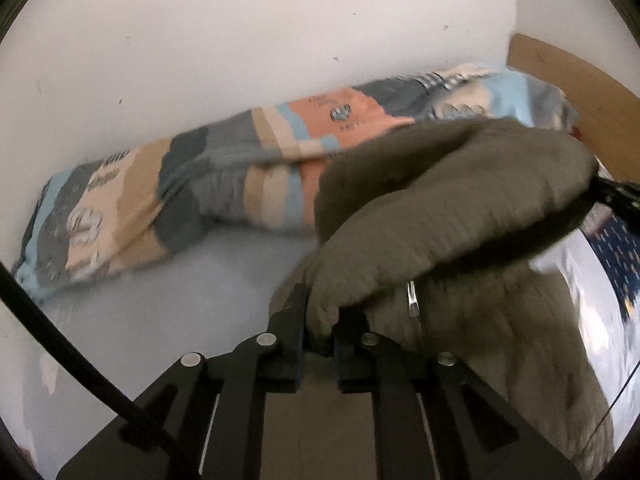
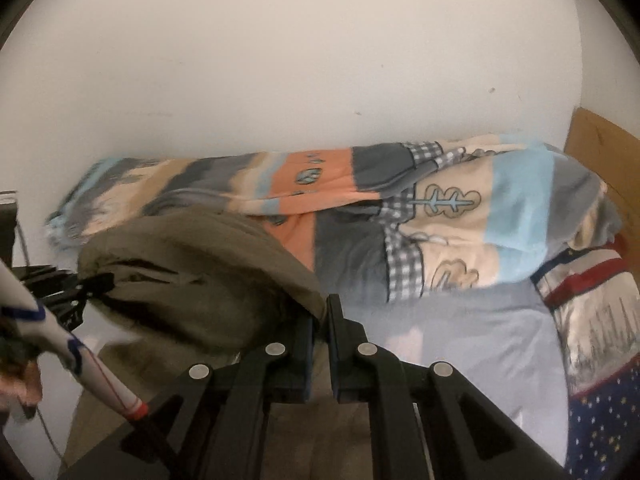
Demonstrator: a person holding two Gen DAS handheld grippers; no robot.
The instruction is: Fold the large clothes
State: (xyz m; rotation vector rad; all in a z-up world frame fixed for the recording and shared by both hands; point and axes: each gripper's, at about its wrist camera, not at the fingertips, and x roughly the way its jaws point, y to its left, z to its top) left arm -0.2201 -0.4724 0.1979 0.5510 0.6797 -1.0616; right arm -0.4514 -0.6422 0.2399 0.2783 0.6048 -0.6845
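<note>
Olive-drab fabric fills the play here: the garment (image 1: 460, 184) is up off the bed (image 1: 168, 300), slung in a thick band between the two claws, both clenched on its edge. In the left wrist view, the left claw (image 1: 320, 332) is pinching a bunched corner at 6 o'clock, with the cloth arcing away to 2 o'clock, where the right claw (image 1: 612, 196) holds the other end. From the right wrist view it's mirrored: the right claw (image 2: 320, 320) grips at centre, and the garment (image 2: 192, 264) sweeps off to 9 o'clock toward the left claw (image 2: 76, 296). Holding two points apart like this looks meant to keep the edge taut, so the rest hangs straight and can be laid down for a fold. A silver zipper pull (image 1: 412, 300) dangles near 5 o'clock. Behind, at 12 o'clock, a rolled patchwork blanket (image 2: 360, 200) lies along the white wall (image 2: 280, 60). The frame is blurred, so fine creases are hard to read.
</note>
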